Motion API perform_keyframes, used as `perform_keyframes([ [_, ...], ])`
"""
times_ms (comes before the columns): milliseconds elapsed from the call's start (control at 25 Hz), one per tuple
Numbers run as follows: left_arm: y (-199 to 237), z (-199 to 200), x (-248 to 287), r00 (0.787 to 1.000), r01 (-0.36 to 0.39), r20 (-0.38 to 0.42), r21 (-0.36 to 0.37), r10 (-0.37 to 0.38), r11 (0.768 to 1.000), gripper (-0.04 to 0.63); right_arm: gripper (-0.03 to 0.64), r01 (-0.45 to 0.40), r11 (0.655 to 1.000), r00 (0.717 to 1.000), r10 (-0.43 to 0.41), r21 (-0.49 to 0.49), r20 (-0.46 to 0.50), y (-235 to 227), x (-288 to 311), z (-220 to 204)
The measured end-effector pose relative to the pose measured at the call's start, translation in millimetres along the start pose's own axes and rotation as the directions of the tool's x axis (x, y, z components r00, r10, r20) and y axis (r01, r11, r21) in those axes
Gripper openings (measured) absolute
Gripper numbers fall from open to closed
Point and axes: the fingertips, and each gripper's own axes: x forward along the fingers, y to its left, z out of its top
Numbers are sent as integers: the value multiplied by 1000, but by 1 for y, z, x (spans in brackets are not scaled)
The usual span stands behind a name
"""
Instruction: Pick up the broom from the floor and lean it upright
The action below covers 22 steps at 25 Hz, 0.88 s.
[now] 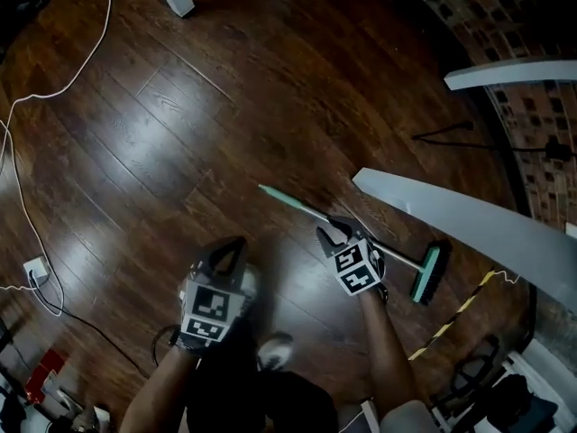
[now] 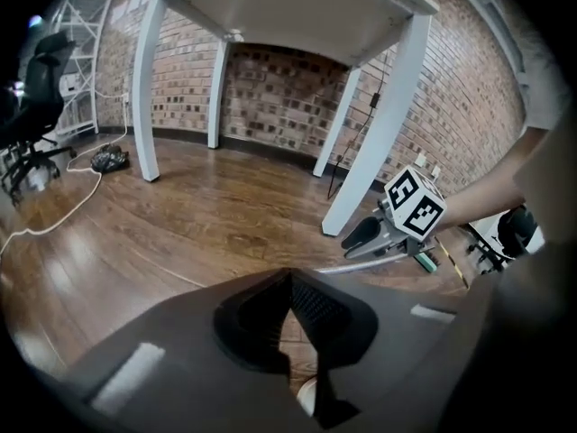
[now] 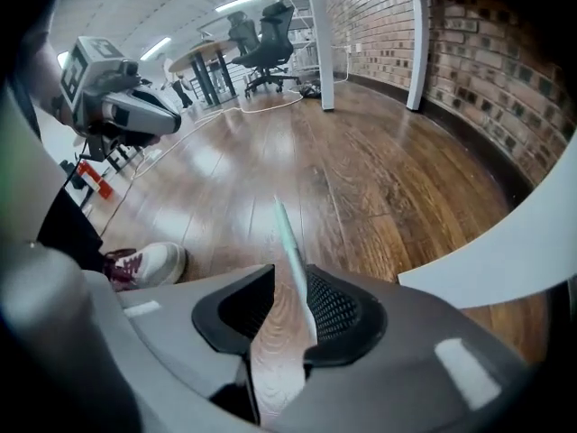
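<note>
Broom [image 1: 297,207] lies flat on floor [image 1: 225,106], handle tip toward 10 o'clock, head toward 4 o'clock. Right claw [image 1: 334,234] straddles mid-handle, jaws apart, handle close by one pad, not clamped; probably mid-shaft for a balanced lift. Left claw [image 1: 230,247] at its 8 o'clock, jaws together, empty.

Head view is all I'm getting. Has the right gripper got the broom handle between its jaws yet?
Observer: Yes. In the right gripper view the broom handle runs between the open jaws of the right gripper, close beside one pad, not clamped.
Operator: What's the left gripper doing?
Observer: In its own view the left gripper has its jaw tips together, with nothing between them.
</note>
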Motion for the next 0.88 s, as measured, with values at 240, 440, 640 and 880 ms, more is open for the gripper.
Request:
perform_keyframes([
  [240, 7, -41, 28, 999, -10, -41, -27, 9, 1000, 0, 129, -18, 997, 996, 11, -81, -88, -19, 45, -24],
  [440, 9, -51, 33, 998, -13, -55, -49, 10, 999, 0, 129, -84, 978, 982, 49, -192, -180, -17, 67, -37],
  [640, 8, -50, 33, 999, -20, -50, -82, 16, 996, 0, 129, -132, 940, 957, 38, -316, -286, -13, 78, -51],
  [880, 3, -63, 27, 997, -10, -79, -92, 3, 996, 0, 111, -141, 915, 945, 12, -377, -326, -14, 84, -54],
])
